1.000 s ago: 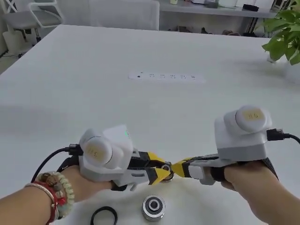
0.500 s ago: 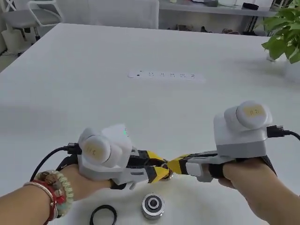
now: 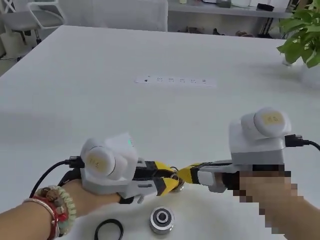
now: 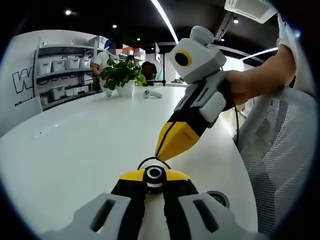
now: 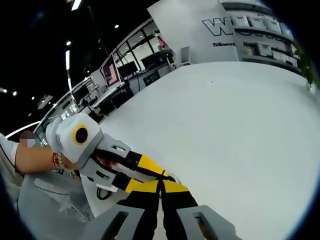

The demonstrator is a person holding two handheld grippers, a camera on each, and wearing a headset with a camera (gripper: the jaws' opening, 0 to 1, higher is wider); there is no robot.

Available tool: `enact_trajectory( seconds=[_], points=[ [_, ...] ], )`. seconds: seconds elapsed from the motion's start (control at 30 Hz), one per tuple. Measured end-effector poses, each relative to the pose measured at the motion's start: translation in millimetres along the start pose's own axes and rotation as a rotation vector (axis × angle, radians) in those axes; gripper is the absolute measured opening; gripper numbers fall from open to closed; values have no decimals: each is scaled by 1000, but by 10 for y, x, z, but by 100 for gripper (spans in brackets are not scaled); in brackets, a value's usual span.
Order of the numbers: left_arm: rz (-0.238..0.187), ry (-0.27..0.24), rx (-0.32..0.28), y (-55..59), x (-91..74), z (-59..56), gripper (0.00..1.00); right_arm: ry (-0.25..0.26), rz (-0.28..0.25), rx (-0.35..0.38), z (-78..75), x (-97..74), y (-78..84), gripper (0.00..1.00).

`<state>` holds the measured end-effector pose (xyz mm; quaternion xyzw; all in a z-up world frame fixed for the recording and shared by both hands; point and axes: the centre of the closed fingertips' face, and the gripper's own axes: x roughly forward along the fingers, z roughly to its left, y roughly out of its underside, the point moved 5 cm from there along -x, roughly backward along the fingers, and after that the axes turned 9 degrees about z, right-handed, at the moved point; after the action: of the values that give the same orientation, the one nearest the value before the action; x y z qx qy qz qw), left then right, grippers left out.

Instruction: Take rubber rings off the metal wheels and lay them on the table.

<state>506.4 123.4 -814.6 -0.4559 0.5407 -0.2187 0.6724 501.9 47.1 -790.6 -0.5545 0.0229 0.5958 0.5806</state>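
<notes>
My left gripper (image 3: 171, 183) is shut on a small metal wheel (image 4: 154, 174), held just above the table. A thin black rubber ring (image 4: 148, 161) bulges off that wheel. My right gripper (image 3: 183, 176) meets it tip to tip and is shut on the ring's edge; its yellow tips (image 4: 163, 154) pinch the loop. In the right gripper view the closed jaws (image 5: 161, 182) touch the left gripper (image 5: 142, 169). A bare metal wheel (image 3: 161, 220) lies flat on the table in front of the grippers, with a loose black ring (image 3: 109, 230) to its left.
The white table (image 3: 150, 115) stretches far ahead, with a white power strip (image 3: 175, 80) lying mid-table. A potted plant (image 3: 302, 35) stands at the far right edge. A grey chair (image 3: 37, 15) is beyond the far left corner.
</notes>
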Motion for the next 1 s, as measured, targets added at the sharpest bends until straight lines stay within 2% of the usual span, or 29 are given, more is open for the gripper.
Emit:
enact_trajectory(
  seconds=[0.07, 0.17, 0.5, 0.73, 1.0],
  points=[
    [3, 4, -27, -9, 4, 7, 7, 8, -1, 3, -17, -4, 6, 0],
    [15, 4, -26, -16, 4, 5, 7, 7, -4, 7, -11, -5, 6, 0],
    [66, 2, 21, -34, 3, -10, 9, 14, 11, 9, -36, 5, 33, 0],
    [86, 16, 34, -51, -39, -7, 11, 13, 4, 9, -27, -1, 19, 0],
    [115, 43, 91, -86, -78, -42, 17, 13, -1, 14, -40, -10, 7, 0]
  ],
)
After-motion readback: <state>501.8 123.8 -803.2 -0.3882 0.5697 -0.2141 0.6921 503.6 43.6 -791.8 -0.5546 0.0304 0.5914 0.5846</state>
